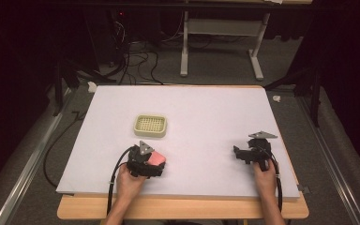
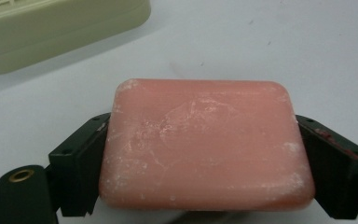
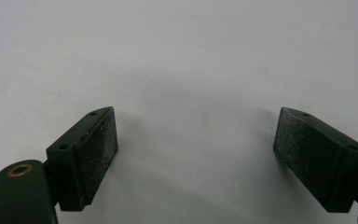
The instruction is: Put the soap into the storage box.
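On the near left part of the white bench [image 1: 206, 108], I am seeing my left gripper [image 1: 155, 161] lying low over the surface, with the person's left hand [image 1: 130, 180] wrapped around its rear and the forearm coming in from the near edge. Its fingers [image 2: 81, 163] are pressing against both short sides of a pink soap bar [image 2: 205, 144], which is sitting flat and level between them. Just beyond it, a cream soap dish [image 1: 150, 125] is standing near but apart from the bar. Over on the near right, my right gripper [image 1: 236, 152] is pointing leftward across the bench, the right hand [image 1: 265, 178] holding it from behind; its fingers [image 3: 86, 154] are standing wide apart over bare white surface. A broad open stretch of bench is lying between the two grippers and toward the far edge.
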`<action>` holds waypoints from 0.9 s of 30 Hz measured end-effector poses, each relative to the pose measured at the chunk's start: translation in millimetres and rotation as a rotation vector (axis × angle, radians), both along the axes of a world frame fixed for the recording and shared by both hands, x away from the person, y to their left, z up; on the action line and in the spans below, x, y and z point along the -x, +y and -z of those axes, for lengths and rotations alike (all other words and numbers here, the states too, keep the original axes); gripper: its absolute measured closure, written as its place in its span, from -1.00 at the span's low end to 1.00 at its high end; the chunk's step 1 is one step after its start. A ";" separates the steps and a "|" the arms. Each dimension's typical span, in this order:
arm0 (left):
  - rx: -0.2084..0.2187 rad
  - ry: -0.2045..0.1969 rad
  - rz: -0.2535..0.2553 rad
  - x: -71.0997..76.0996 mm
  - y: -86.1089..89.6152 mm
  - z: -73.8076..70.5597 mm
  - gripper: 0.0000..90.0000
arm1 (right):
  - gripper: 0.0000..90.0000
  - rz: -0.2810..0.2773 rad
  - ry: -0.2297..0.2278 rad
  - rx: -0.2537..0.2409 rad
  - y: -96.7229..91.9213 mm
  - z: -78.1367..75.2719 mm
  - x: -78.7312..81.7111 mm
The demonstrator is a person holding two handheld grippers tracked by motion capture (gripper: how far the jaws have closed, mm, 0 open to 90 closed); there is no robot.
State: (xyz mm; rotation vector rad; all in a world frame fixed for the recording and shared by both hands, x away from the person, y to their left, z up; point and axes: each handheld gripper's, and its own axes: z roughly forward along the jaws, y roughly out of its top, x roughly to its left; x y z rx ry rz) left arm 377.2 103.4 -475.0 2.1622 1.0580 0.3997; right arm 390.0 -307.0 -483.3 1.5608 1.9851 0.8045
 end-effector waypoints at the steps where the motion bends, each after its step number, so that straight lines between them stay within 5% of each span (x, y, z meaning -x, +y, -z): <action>1: 0.004 -0.001 0.002 -0.3 0.1 -1.3 -0.69 | -0.68 0.000 0.000 0.000 0.0 0.0 0.0; 19: 0.078 -0.007 -0.001 -6.6 3.3 -24.3 -0.69 | -0.68 0.001 0.000 -0.002 0.0 0.0 0.1; 27: 0.068 -0.019 -0.015 -14.9 4.5 -38.7 -0.69 | -0.68 0.001 0.000 -0.005 -0.2 0.0 0.2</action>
